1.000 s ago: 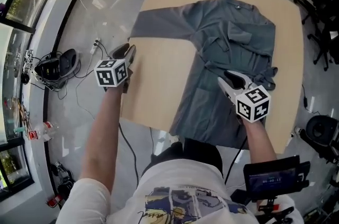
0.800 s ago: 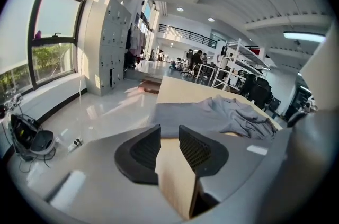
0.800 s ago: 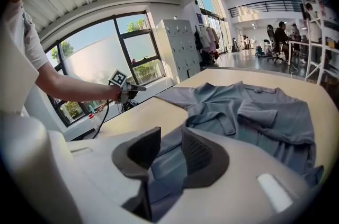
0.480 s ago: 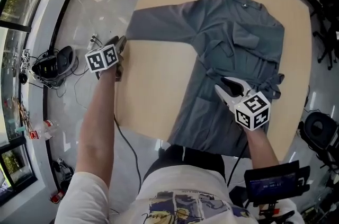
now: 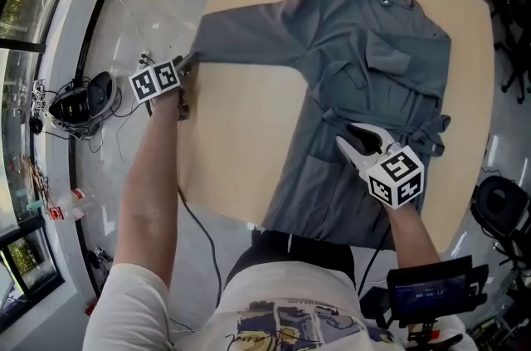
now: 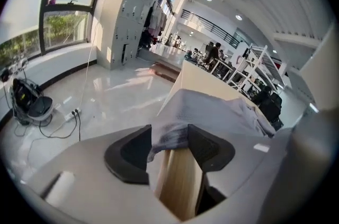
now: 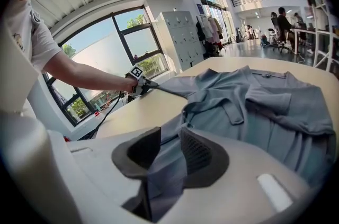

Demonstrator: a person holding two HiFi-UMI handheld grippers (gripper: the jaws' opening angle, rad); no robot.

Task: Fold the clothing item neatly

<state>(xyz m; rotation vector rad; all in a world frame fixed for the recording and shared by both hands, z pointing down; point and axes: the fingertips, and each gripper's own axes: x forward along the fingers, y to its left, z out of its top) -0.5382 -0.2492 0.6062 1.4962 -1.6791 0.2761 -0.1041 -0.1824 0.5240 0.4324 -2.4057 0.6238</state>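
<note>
Now the shirt (image 5: 365,84) lies spread on the table (image 5: 241,134), one sleeve stretched out leftward. A second ago the left gripper (image 5: 186,64) hung off the table edge; it is now at the cuff (image 6: 169,138), jaws opening, cuff between them. The right gripper (image 5: 347,135) is unmoved, clamped on the shirt's front edge. Left arm outstretched, right arm bent close.

One grey long-sleeved coat (image 5: 373,75) on one wooden table (image 5: 241,134). Two grippers: left gripper (image 5: 187,61), jaws opening with the sleeve end between them, and right gripper (image 5: 345,138). One power strip (image 6: 71,114) on the floor, one small screen (image 5: 431,285).
</note>
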